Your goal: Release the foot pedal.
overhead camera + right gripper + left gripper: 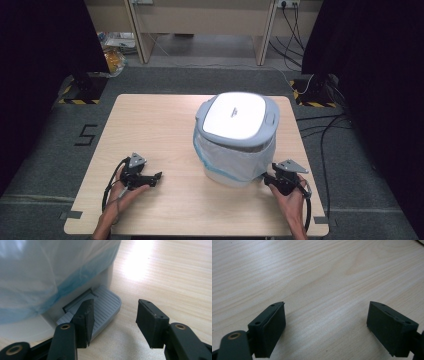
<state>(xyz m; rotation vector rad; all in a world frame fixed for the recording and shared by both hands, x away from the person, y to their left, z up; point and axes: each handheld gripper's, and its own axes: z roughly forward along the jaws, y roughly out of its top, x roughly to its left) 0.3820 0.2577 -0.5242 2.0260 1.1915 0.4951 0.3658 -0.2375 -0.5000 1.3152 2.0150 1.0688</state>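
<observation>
Light wood-grain table (165,115), rectangular with notched near corners, standing on grey carpet floor (45,150); on it, right of centre, a white pedal bin (235,137) with grey lid and blue-edged liner, its grey foot pedal (105,307) low over the tabletop at the near right side.

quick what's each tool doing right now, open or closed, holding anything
Left tool: open, holding nothing, over the bare table.
Right tool: open, holding nothing, one jaw over the bin's pedal.
</observation>
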